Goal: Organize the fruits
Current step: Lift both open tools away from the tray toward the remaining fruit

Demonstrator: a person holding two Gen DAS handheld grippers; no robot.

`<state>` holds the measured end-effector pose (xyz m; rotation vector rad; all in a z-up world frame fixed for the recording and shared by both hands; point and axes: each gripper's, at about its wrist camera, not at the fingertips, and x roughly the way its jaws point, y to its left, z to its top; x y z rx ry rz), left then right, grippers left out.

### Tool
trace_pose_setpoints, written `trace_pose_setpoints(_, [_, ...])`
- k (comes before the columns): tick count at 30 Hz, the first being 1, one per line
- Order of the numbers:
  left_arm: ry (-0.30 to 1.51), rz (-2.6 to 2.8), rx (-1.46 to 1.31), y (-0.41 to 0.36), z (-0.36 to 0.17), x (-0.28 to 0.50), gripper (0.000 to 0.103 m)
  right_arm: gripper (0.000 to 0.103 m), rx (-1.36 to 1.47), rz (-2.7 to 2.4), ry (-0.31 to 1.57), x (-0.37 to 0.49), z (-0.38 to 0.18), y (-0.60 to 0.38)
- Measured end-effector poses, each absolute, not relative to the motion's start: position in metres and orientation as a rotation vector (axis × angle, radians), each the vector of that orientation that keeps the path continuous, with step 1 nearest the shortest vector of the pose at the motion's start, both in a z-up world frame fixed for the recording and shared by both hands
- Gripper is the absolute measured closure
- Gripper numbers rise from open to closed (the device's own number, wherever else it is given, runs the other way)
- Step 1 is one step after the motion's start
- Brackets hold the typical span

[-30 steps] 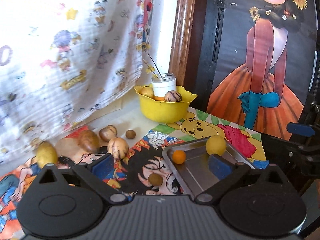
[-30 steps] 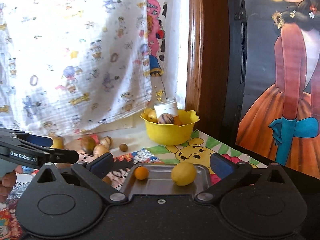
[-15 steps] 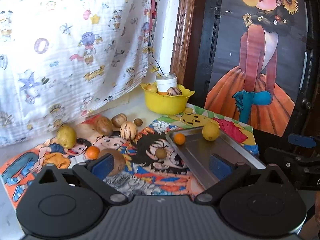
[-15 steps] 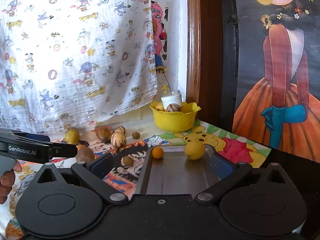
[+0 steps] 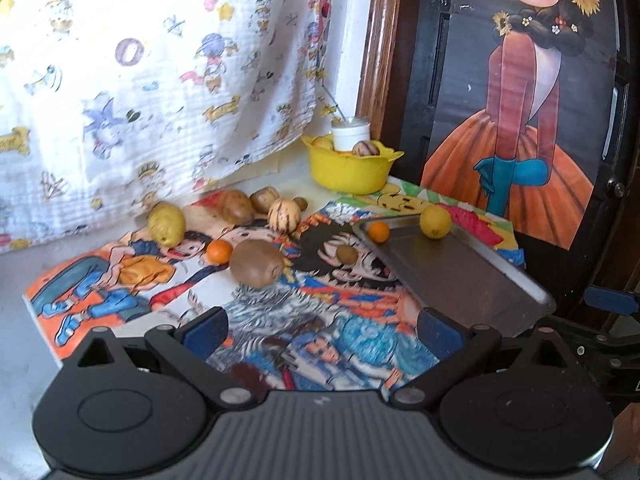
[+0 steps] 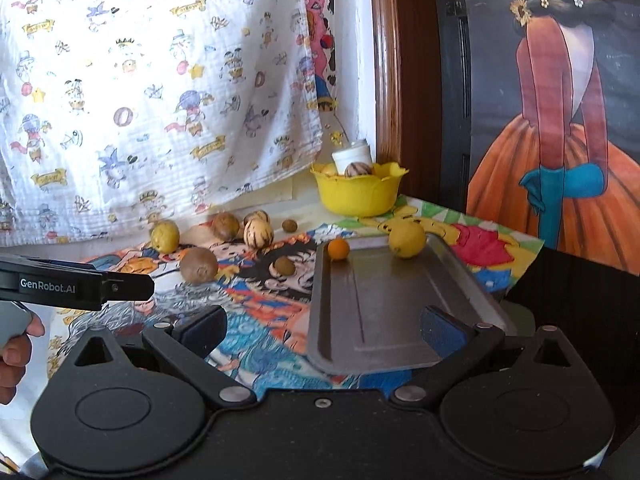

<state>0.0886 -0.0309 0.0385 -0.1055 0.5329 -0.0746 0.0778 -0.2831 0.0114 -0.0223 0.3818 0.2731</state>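
Left tongs (image 5: 322, 330): released, empty, above the cartoon mat (image 5: 280, 320). Right tongs (image 6: 324, 326): released, empty, over the near end of the metal tray (image 6: 384, 312). Landmark: metal tray, on the tabletop. On it, far end: lemon (image 6: 407, 238), small orange (image 6: 338, 249). Just left of it on the mat: small brown fruit (image 6: 284, 267); farther left: kiwi (image 5: 257, 263), second orange (image 5: 219, 251), yellow fruit (image 5: 166, 224), striped fruit (image 5: 283, 216). Beyond it: yellow bowl (image 6: 356, 196) holding fruit and a white jar (image 6: 352, 156).
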Motion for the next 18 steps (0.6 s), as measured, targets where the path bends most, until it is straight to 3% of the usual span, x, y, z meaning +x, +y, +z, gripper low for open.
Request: trace_pose_setpoints(18, [0.632, -0.021, -0.062, 0.001, 0.012, 0.08, 0.0, 0.001, -0.092, 0.336, 0.544, 0.076, -0.022, -0.244])
